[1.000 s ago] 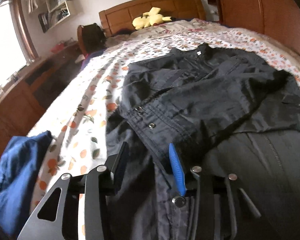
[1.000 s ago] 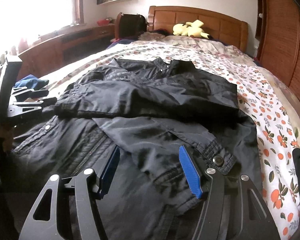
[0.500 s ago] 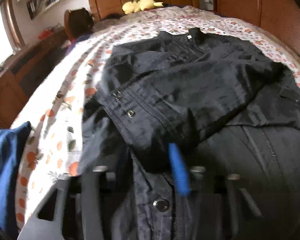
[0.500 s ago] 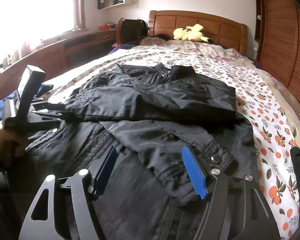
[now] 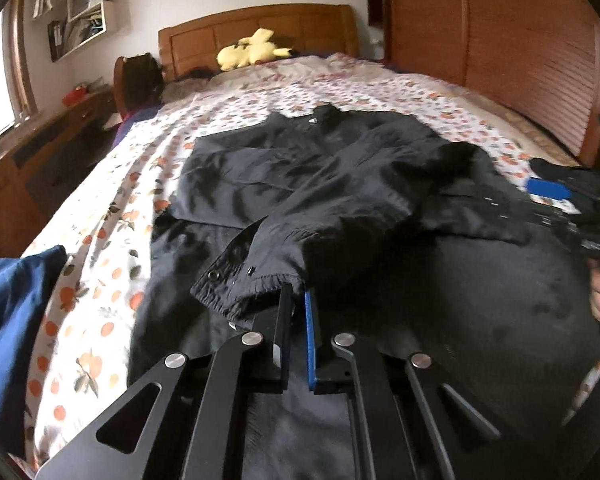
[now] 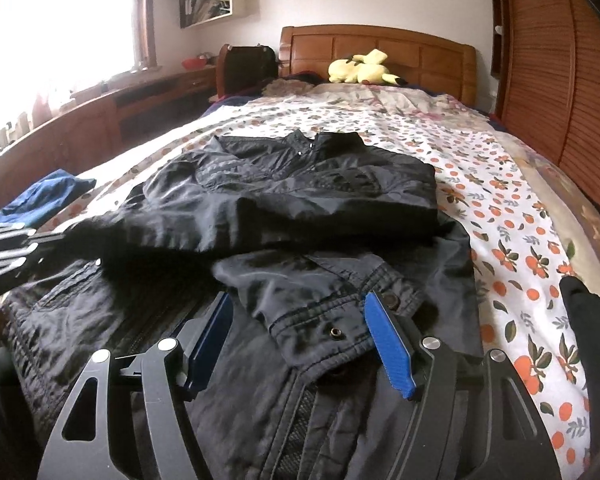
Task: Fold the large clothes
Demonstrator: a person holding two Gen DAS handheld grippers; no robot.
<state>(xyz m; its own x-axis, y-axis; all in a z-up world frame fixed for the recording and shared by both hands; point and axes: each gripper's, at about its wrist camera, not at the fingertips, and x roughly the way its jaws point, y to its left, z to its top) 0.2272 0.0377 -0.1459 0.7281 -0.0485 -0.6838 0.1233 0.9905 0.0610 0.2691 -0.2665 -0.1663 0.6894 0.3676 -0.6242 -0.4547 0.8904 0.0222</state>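
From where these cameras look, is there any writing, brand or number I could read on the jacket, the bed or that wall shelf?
None can be read.
Black jacket: snaps and a zip, no visible label.
Wall shelf: books or papers, too small and blurred to read.
Yellow plush toy: no visible text.

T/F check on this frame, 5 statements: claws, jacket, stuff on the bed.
1. The left claw is nearly shut at a jacket cuff. True; its jaws are closing.
2. The right claw is clamped shut. False: it stands open, with a cuff between its jaws.
3. The jacket is red. False: black.
4. A yellow plush toy lies by the headboard. True.
5. The blue cloth lies on the jacket. False: it lies apart, at the bed's edge.
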